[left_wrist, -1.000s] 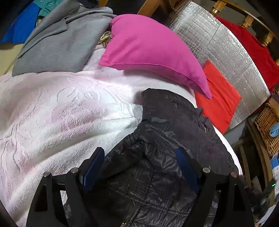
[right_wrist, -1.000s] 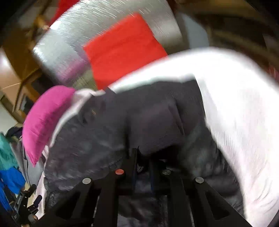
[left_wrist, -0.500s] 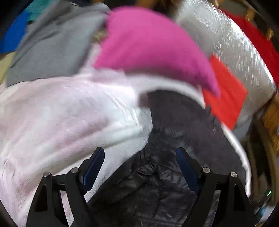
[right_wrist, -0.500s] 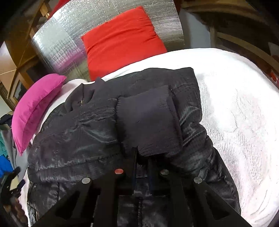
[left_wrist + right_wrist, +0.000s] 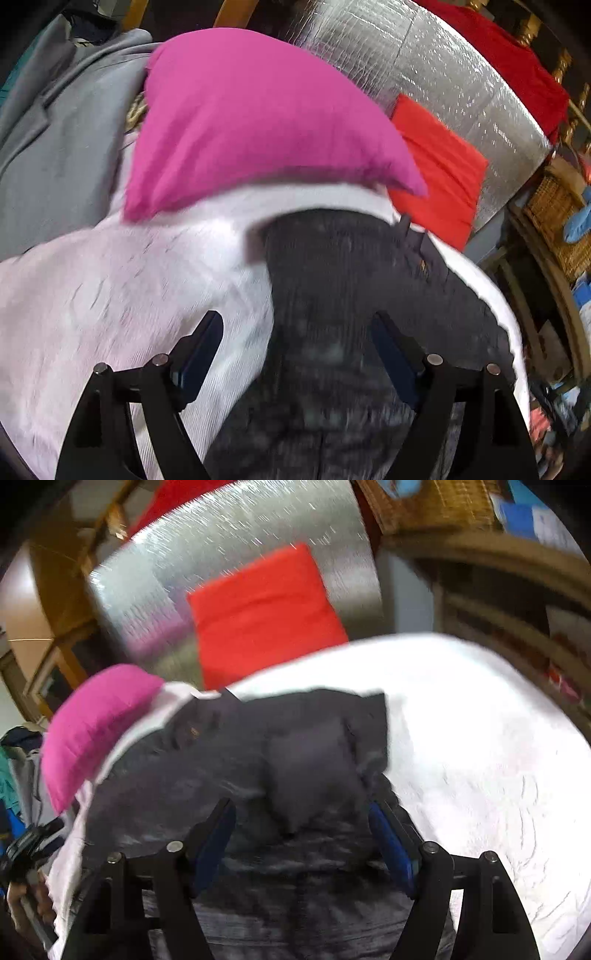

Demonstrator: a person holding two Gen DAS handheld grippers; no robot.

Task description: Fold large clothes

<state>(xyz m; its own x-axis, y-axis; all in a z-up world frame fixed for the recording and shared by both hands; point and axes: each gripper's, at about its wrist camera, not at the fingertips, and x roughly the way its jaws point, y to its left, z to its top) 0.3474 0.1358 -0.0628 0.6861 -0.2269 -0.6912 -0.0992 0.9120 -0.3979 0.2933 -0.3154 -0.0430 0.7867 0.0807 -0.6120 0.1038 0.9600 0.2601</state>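
A black quilted jacket (image 5: pixel 343 295) lies on a white textured bedspread (image 5: pixel 122 280). In the right wrist view the jacket (image 5: pixel 229 760) has a sleeve with a knit cuff (image 5: pixel 314 775) folded over its body. My left gripper (image 5: pixel 297 343) is open and empty, over the jacket's left edge. My right gripper (image 5: pixel 301 830) is open and empty, just above the jacket, with the cuff ahead between its fingers. Both views are blurred by motion.
A pink pillow (image 5: pixel 258 114) lies beyond the jacket, a red cushion (image 5: pixel 439 173) leans on a silver foil panel (image 5: pixel 454 70). A grey coat (image 5: pixel 62 140) lies at the far left. Wicker baskets (image 5: pixel 557 218) stand right of the bed (image 5: pixel 480 738).
My right gripper was shut on the jacket's sleeve and has opened, leaving the sleeve folded over the jacket. My left gripper stayed open and moved forward toward the pillow.
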